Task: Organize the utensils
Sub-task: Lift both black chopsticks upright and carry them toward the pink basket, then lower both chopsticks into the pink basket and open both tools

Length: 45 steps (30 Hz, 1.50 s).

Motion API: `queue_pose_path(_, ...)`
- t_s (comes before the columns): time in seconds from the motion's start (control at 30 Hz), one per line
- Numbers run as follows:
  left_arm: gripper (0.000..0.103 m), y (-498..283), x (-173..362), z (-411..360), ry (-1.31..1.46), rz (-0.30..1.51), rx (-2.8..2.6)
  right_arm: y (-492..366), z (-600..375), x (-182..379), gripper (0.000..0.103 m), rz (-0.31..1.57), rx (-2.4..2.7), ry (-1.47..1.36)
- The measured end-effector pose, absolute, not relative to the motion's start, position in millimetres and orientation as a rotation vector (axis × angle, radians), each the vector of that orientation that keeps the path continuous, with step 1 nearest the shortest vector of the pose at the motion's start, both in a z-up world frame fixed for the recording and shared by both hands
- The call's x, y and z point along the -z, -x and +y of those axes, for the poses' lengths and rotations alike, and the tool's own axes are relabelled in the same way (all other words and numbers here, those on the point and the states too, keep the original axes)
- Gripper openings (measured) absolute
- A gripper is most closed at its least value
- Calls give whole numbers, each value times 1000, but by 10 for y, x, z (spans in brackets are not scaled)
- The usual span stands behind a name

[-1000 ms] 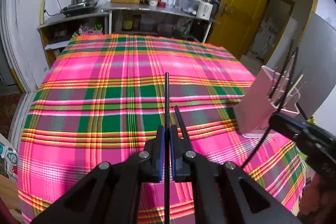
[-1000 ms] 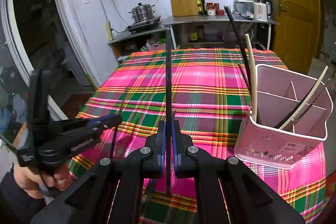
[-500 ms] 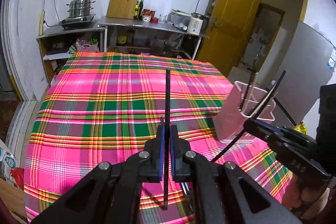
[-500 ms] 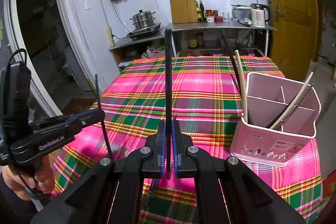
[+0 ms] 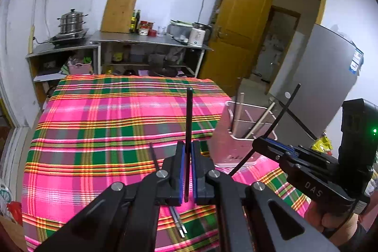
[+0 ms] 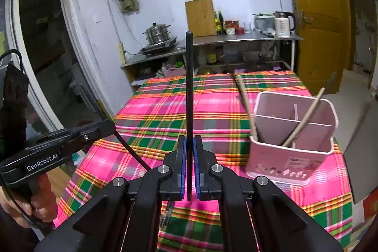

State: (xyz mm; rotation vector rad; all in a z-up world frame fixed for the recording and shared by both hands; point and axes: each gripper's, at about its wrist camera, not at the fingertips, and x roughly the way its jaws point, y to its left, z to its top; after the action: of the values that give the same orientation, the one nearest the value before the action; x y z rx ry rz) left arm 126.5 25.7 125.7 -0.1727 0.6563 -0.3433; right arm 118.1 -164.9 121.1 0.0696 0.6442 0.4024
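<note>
My left gripper point(image 5: 186, 152) is shut on a black chopstick point(image 5: 189, 115) that stands upright between its pads, held above the plaid tablecloth point(image 5: 106, 124). My right gripper point(image 6: 189, 148) is shut on another black chopstick point(image 6: 189, 77), also upright. The pink utensil holder point(image 6: 293, 148) stands on the cloth to the right, with pale and dark chopsticks leaning in its compartments; it also shows in the left wrist view point(image 5: 236, 145). The right gripper shows in the left wrist view point(image 5: 264, 145), close to the holder. Another pair of chopsticks point(image 5: 177, 219) lies on the cloth below my left gripper.
A metal counter point(image 6: 236, 39) with a kettle, bottles, a cutting board and a steamer pot stands behind the table. A yellow door point(image 6: 316, 23) is at the right. A grey fridge point(image 5: 326, 77) stands right of the table.
Both grippers have lifted and drawn back from the table, each still holding its chopstick. The holder now looks farther off and lower in both views.
</note>
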Motion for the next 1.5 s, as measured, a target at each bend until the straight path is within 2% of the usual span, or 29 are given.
queue_pose_path(0.87,6,-1804,-2042,-868,99,549,525,-1402,-2656,-1973,6,471,-227,-153)
queue_pose_path(1.5,5,-2257,-1513,-1157,61,652,521,-1882,-2730,-1420,6,575,-202,-179)
